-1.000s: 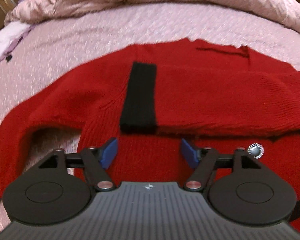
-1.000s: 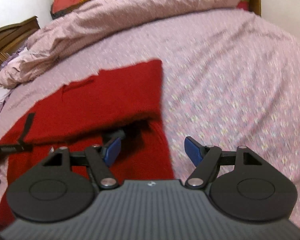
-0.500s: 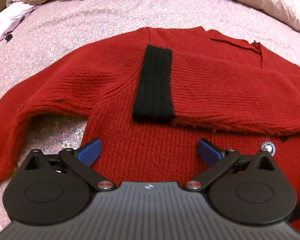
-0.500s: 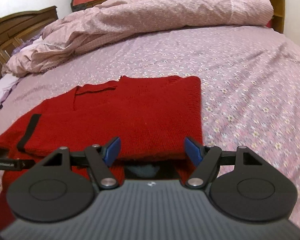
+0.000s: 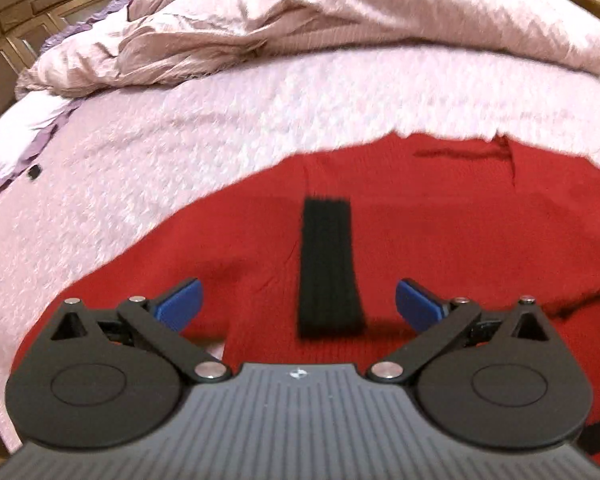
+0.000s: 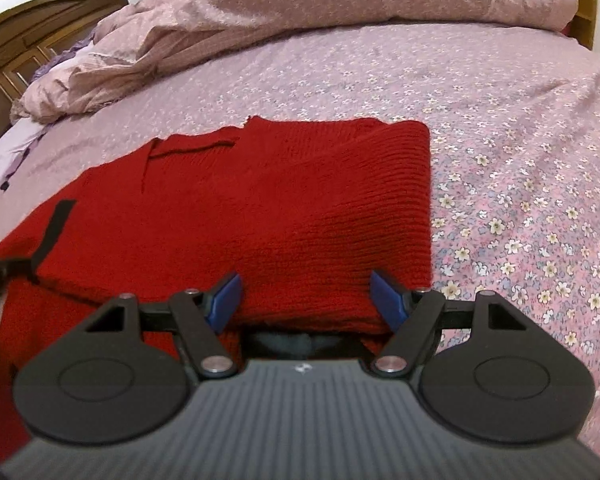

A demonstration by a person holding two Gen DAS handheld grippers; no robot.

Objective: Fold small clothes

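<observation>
Red knit fills the lower half of both views: a sweater lies flat on a pink floral bedsheet, one sleeve folded across its body so the black cuff sits at centre frame in the left wrist view. That view is smeared with motion blur, and the sweater's right side runs off the frame edge; its lower hem is hidden behind the gripper body. The left gripper hangs above the garment with its blue fingers spread wide on either side of the cuff, holding nothing. In the right wrist view the right gripper also stands apart, its pads flanking the near edge of the folded sleeve layer; whether they touch the knit cannot be told, and a dark gap beneath that layer is too shadowed to read. The fold's straight right edge meets bare sheet, which stretches open toward the right of the frame. A rumpled pink duvet banks across the top, with a dark wooden headboard at upper left.
</observation>
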